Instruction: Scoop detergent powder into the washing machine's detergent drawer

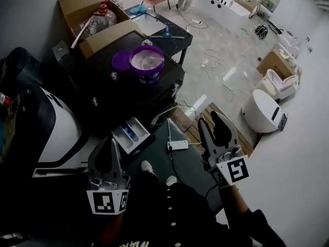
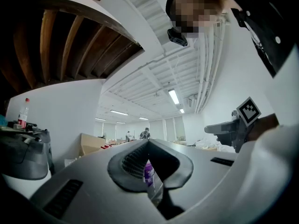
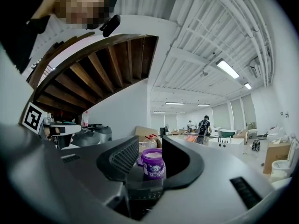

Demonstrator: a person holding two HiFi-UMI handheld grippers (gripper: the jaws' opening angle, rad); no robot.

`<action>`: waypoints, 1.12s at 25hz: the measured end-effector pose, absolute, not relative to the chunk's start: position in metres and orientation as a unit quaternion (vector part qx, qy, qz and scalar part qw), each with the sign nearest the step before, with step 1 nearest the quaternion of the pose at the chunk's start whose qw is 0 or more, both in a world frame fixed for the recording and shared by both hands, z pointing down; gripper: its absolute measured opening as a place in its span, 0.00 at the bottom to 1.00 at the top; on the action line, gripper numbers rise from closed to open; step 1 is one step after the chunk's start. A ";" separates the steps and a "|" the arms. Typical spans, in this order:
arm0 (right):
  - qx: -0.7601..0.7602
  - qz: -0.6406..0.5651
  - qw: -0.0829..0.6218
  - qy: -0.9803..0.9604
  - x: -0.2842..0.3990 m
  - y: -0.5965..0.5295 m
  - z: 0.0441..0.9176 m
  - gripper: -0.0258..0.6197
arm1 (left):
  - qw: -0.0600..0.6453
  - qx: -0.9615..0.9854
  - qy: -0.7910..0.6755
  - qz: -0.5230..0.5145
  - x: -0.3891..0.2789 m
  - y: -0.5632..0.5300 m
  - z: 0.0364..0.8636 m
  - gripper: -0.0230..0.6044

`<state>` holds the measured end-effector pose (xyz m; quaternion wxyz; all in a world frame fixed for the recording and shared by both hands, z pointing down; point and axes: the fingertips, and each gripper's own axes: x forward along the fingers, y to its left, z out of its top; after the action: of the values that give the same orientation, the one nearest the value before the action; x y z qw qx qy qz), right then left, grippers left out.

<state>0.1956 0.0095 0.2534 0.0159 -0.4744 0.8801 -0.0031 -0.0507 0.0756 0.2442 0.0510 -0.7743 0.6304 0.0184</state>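
Note:
A purple detergent tub (image 1: pixel 147 63) full of white powder stands open on a black table (image 1: pixel 164 78), its lid (image 1: pixel 120 62) beside it. The white washing machine (image 1: pixel 59 130) is at the left, its detergent drawer (image 1: pixel 131 134) pulled out. My left gripper (image 1: pixel 107 151) hovers just below the drawer, and my right gripper (image 1: pixel 211 123) is further right over the floor. Both hold nothing. In the left gripper view the left gripper (image 2: pixel 148 146) shows only a narrow gap, with the tub (image 2: pixel 148 172) seen through it. The right gripper (image 3: pixel 150 143) is wider apart, framing the tub (image 3: pixel 152 162).
A cardboard box (image 1: pixel 82 4) with a clear jug (image 1: pixel 101 18) stands behind the table. A white power strip (image 1: pixel 178 145) with cables lies on the dark floor mat. White toilets (image 1: pixel 264 112) and boxes stand at the right. People walk far off (image 3: pixel 204 125).

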 end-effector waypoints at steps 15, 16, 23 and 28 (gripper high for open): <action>-0.455 -0.037 -0.029 0.889 0.111 -0.075 0.265 0.28 | 0.046 -0.785 0.617 0.026 -0.118 0.013 0.244 0.06; -0.455 -0.040 -0.032 0.889 0.110 -0.079 0.268 0.28 | 0.044 -0.785 0.617 0.026 -0.118 0.010 0.246 0.06; -0.440 -0.047 -0.048 0.895 0.106 -0.122 0.281 0.28 | 0.037 -0.781 0.623 0.019 -0.119 -0.020 0.252 0.06; -0.384 -0.068 -0.103 0.915 0.097 -0.160 0.297 0.28 | 0.046 -0.776 0.628 0.018 -0.117 -0.047 0.241 0.06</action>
<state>0.0967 -0.1599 0.2968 -0.1029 -0.3836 0.9152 -0.0678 -0.1171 -0.0469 0.2413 0.0457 -0.7764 0.6283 0.0176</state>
